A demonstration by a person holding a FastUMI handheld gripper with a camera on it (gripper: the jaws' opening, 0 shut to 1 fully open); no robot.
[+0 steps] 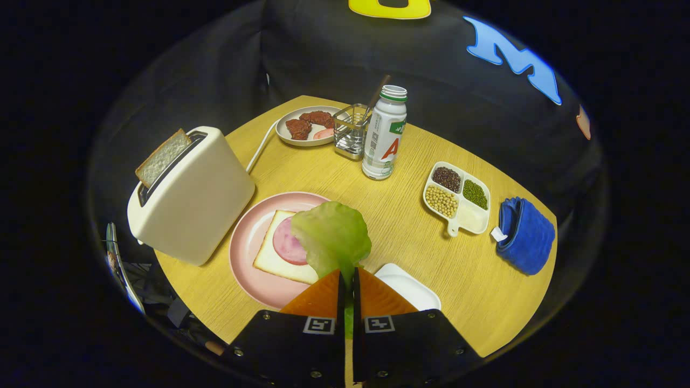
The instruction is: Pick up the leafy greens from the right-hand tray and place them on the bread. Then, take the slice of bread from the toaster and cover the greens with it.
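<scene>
Gripper view: tongs [347, 280] pinch leafy greens [333, 237] above bread [277, 253].

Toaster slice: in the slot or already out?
In. The bread slice stands partway up out of the toaster slot, untouched; the gripper jaws are shut on the leafy greens.

My claw [347, 280] hides the stem of the leafy greens [331, 237], which cover part of the bread [269, 253] and its pink slice [285, 245]. The white tray [409, 285] sits half behind my fingers [321, 299].
</scene>
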